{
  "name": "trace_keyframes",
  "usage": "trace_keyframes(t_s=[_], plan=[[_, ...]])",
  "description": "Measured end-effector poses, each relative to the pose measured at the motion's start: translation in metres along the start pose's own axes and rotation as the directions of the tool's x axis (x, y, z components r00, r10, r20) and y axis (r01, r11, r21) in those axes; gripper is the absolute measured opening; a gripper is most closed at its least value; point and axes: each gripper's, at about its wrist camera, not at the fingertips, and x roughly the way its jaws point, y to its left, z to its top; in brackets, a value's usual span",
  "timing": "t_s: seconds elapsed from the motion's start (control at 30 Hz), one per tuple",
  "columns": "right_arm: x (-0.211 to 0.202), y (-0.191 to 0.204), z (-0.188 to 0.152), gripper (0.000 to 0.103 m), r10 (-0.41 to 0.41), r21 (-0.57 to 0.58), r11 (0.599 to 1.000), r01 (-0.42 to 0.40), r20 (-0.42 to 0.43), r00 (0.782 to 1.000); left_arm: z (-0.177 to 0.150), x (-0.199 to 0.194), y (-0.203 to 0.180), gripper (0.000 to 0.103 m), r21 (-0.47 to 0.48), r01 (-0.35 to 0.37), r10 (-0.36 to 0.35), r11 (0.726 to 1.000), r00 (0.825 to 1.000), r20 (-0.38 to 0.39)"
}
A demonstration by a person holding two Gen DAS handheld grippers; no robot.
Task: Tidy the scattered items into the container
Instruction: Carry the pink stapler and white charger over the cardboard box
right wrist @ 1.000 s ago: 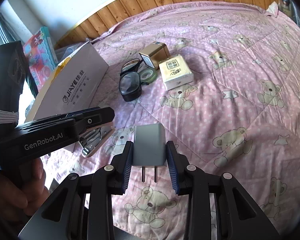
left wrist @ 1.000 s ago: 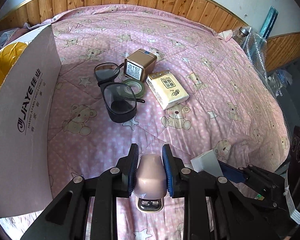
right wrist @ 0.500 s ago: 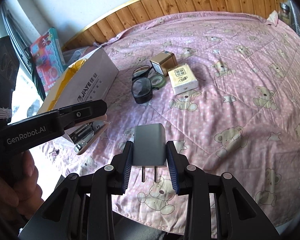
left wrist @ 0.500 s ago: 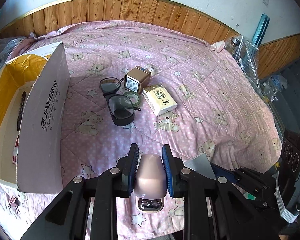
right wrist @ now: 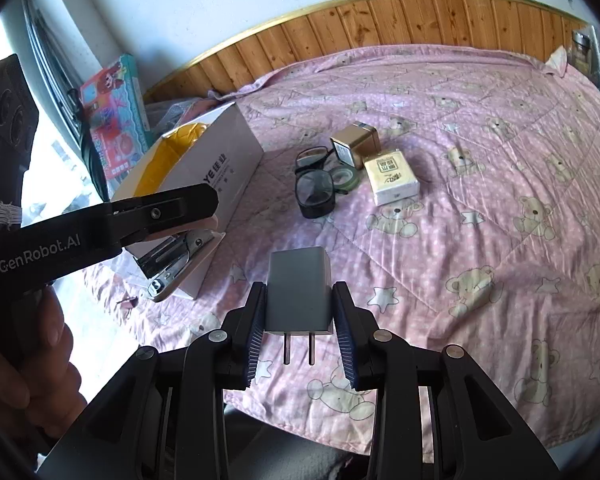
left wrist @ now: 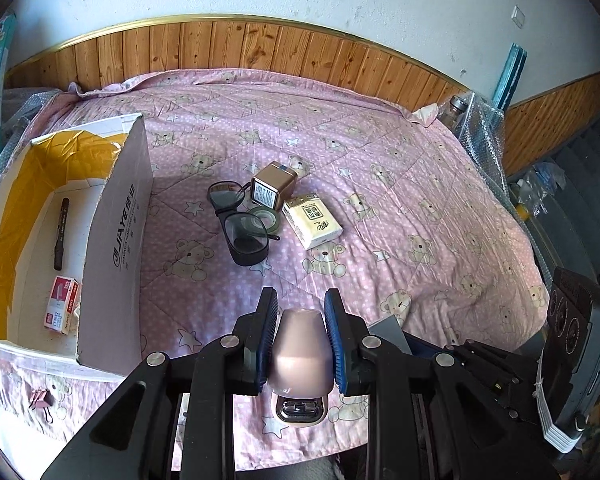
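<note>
Left wrist view shows your left gripper [left wrist: 301, 342] clenched on the pink stapler [left wrist: 301, 356] right of the cardboard box [left wrist: 116, 240], ready to drop in, your right gripper [right wrist: 299, 334] grasping the charger plug [right wrist: 299, 292].

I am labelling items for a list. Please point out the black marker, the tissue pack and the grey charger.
black marker [left wrist: 59, 233], left wrist view, middle of its barrel.
tissue pack [left wrist: 312, 223], left wrist view, printed top face.
grey charger [right wrist: 299, 290], right wrist view, front face of its body.
</note>
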Motion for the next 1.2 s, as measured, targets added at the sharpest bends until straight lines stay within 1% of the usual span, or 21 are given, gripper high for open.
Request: trace_keyframes(t_s=[0.37, 0.87, 1.2], plan=[[-0.004, 0.026, 0.006, 0.034, 0.011, -0.053, 0.999, -0.011, 0.005, 1.0, 0.006, -0.024, 0.012, 0.025, -0.019, 0.002, -0.001, 1.0, 0.999, 0.049], [0.001, 0.063, 0.03, 0.034, 0.031, -0.124, 0.992, -0.03, 0.009, 0.999, 0.023, -0.047, 0.036, 0.025, -0.06, 0.027, -0.02, 0.998, 0.994, 0.107], [0.011, 0.087, 0.051, 0.034, 0.055, -0.163, 0.985, -0.053, 0.008, 0.998, 0.037, -0.058, 0.06, 0.025, -0.101, 0.028, -0.014, 0.994, 0.99, 0.137]])
